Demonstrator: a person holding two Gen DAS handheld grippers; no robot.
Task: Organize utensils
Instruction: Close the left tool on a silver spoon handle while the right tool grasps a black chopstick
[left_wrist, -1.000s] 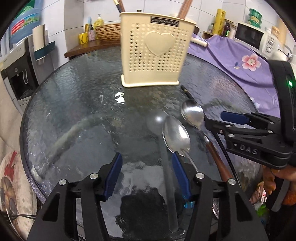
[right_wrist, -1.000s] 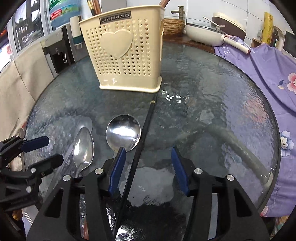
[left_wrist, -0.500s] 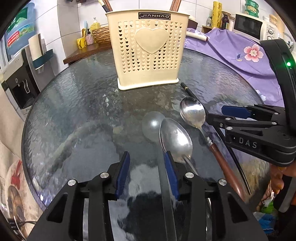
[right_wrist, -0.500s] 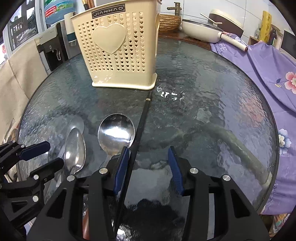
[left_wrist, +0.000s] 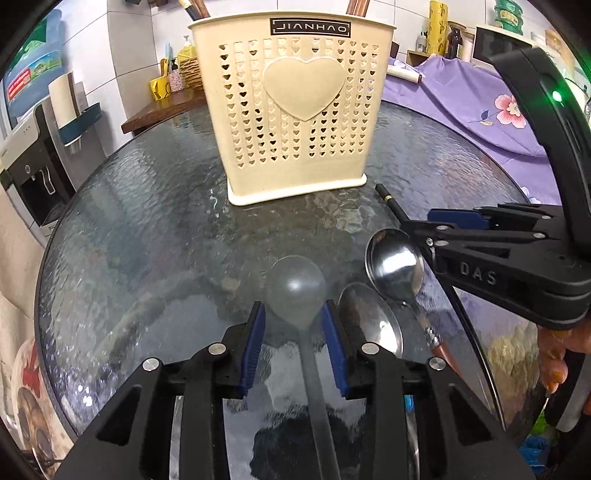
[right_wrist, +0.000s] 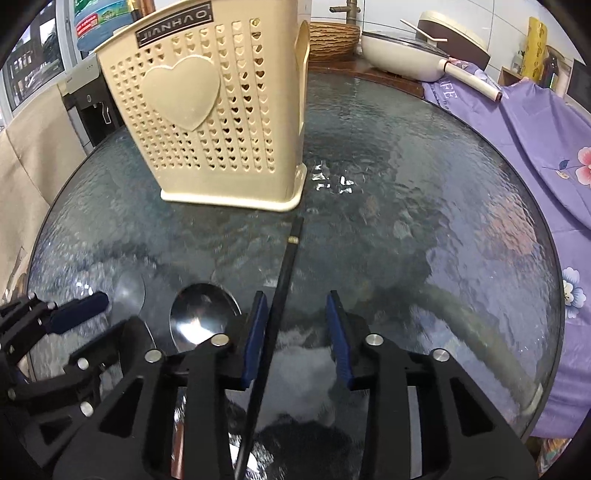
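Three spoons lie before my left gripper (left_wrist: 293, 345), its fingers parted around the dull one (left_wrist: 295, 288); my right gripper (right_wrist: 297, 338) gapes astride a black chopstick (right_wrist: 284, 273). Cream holder (left_wrist: 291, 107) holds wooden handles.

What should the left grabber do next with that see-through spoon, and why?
Probably close its jaws. The left gripper is open with the clear spoon lying between its blue pads, so a small squeeze should catch it for the cream holder.

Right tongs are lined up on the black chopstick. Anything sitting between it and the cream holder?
Nothing visible. The black chopstick runs up between the open right tongs, its tip just short of the cream holder, with bare glass table between. The wooden-handled spoon lies left of it.
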